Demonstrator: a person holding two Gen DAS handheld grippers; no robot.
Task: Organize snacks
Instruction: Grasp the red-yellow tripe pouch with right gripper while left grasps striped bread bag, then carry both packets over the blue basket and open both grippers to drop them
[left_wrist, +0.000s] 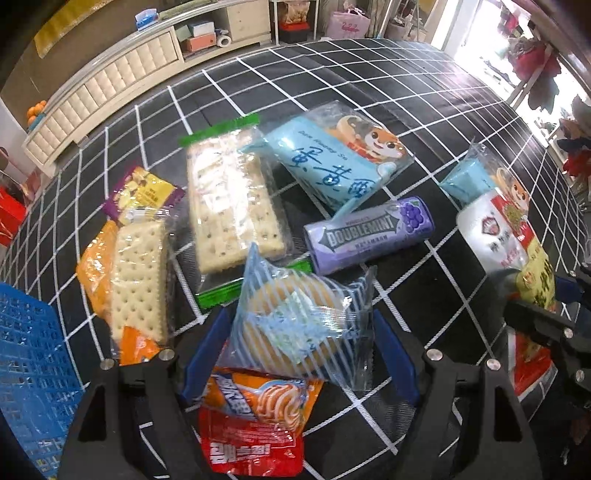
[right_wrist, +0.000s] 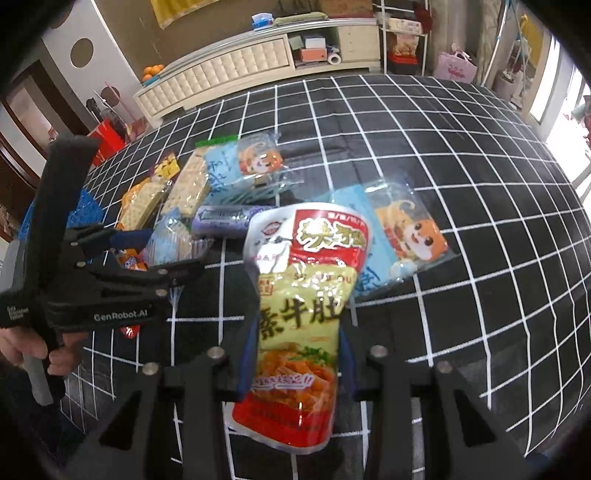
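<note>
Black checked cloth, snacks crowded: left gripper (left_wrist: 301, 347) straddles the striped round-biscuit pack (left_wrist: 295, 325), fingers spread and not yet pressing. Slippery film could squirt free. Right gripper (right_wrist: 295, 354) pinches the red-and-yellow pouch (right_wrist: 299, 295); its far end may sag.

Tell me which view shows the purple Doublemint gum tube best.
The left wrist view: the Doublemint tube lies unobstructed on the checked cloth, label readable. The right wrist view shows it smaller, blurred, and partly hidden behind the held red-and-yellow snack pouch.

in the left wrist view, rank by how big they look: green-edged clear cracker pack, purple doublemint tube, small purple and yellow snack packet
1. Green-edged clear cracker pack
2. Purple Doublemint tube
3. Small purple and yellow snack packet, partly hidden, so its rank is unsure
</note>
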